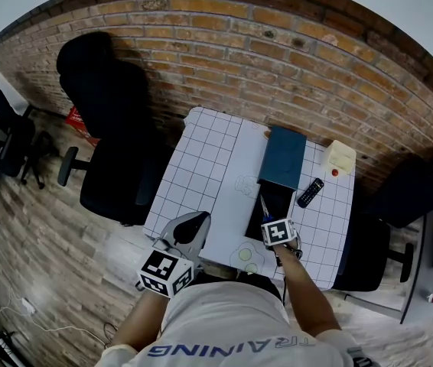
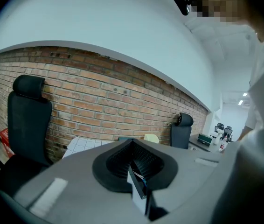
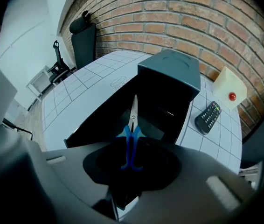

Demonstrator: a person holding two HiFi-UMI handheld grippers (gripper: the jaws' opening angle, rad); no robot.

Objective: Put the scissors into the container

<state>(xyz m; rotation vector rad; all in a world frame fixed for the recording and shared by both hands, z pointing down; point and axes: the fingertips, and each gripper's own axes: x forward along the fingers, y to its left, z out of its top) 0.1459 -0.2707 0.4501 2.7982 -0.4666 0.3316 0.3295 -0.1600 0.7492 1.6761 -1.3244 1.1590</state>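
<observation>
My right gripper (image 1: 271, 222) is shut on the blue handles of the scissors (image 3: 132, 129). Their steel blades point forward, over the open black inside of the dark container (image 3: 169, 73). In the head view the scissors (image 1: 263, 207) hang at the near end of the container (image 1: 283, 157), whose teal lid lies at the far end. The left gripper (image 1: 192, 226) is held off the table's near left corner. It looks shut and holds nothing. In its own view the left gripper (image 2: 136, 171) faces the brick wall.
A black remote (image 1: 310, 192) lies right of the container, and a cream box with a red button (image 1: 338, 157) sits behind it. The white gridded table (image 1: 201, 167) has drawn outlines. Black office chairs (image 1: 113, 151) stand on the left, another chair (image 1: 408, 193) on the right.
</observation>
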